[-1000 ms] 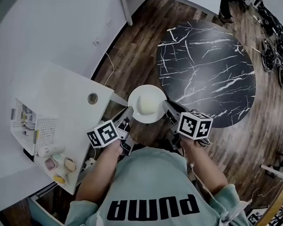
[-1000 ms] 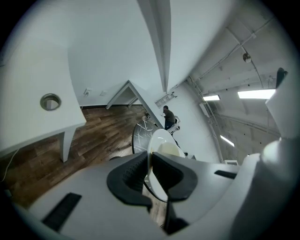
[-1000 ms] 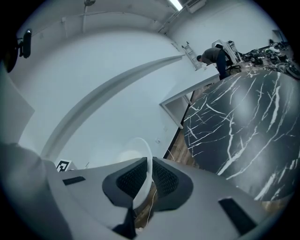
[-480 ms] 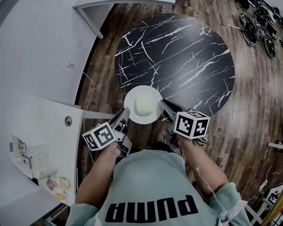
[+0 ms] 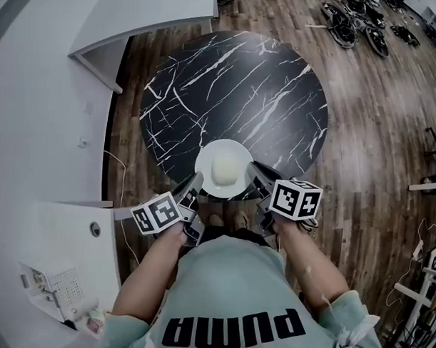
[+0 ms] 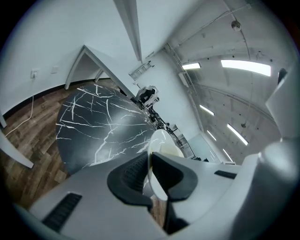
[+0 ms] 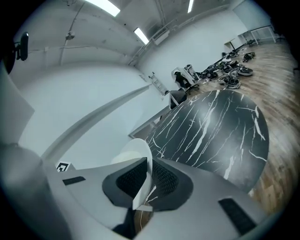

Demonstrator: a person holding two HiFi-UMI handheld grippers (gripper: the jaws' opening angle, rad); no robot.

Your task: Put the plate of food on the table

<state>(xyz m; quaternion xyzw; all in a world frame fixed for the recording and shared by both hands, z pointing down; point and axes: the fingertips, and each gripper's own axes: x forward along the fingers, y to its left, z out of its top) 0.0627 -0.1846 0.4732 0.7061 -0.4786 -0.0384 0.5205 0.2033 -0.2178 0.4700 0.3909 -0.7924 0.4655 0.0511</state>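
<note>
both grippers are on the plate (image 5: 223, 178) here, one at each side of the rim. the left gripper (image 5: 194, 182) is clenched on the plate's left edge, and in the left gripper view the thin white rim sits pinched right between the dark pads. the right gripper (image 5: 255, 171) is grasping the opposite edge, and the right gripper view shows the rim squeezed between its ribbed pads the same way. a pale mound of food (image 5: 224, 166) sits in the middle of the plate. from the head view the plate lies over the near edge of the round black marble table (image 5: 235, 77), just in front of the person's shirt (image 5: 232, 291). whether the plate touches the tabletop, can't tell from here. wooden floor (image 5: 369, 146) all around the table.
</note>
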